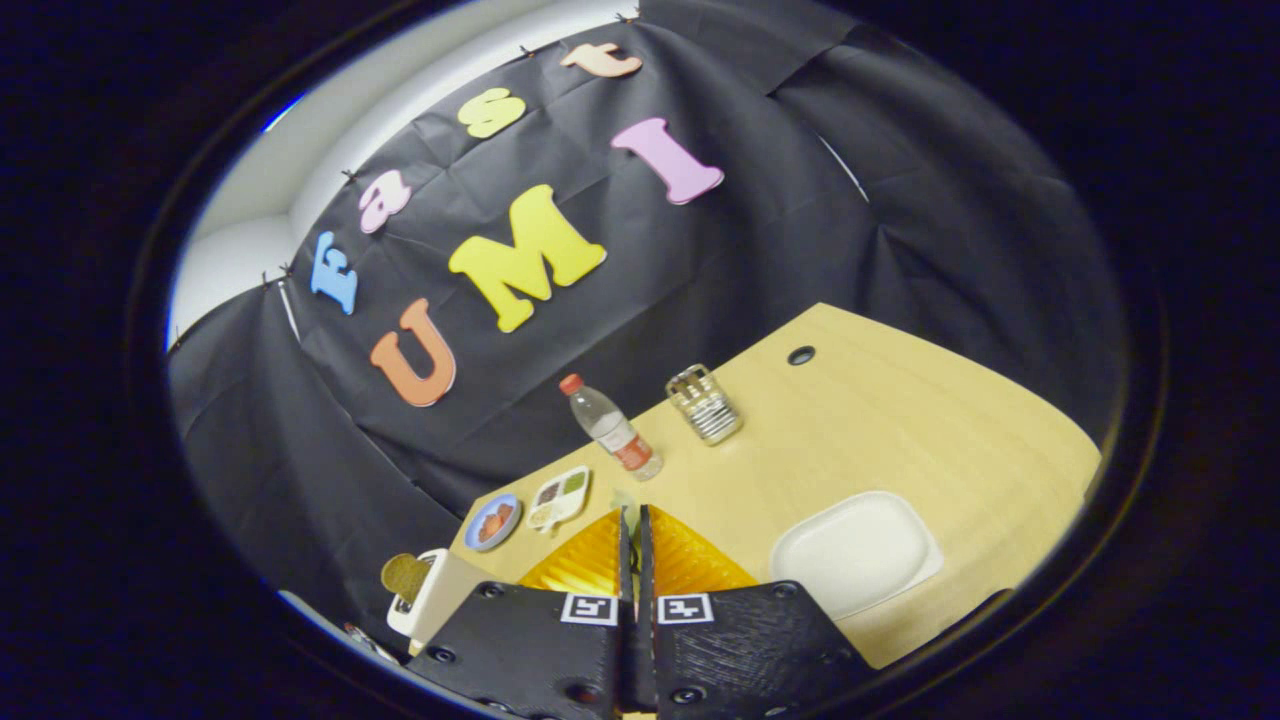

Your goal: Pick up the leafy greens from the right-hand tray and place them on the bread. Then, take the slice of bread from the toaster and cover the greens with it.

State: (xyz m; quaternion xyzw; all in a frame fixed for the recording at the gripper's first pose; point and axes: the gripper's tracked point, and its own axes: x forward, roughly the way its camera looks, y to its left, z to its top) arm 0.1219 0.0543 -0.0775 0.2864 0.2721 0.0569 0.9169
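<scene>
Greens [623, 499] at closed tongs' [634, 515] tips

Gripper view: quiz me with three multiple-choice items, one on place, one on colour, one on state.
1. The brown bread slice sits: A in the white toaster; B in a frying pan; C on a shelf.
2. The clear plastic bottle has a cap that is: A blue; B red; C green.
3. The gripper has its fingers: A wide apart; B clamped on a mug; C close together.
Answers: A, the slice juts from the slot; B, its top shows red; C, only a slit parts them.
</scene>
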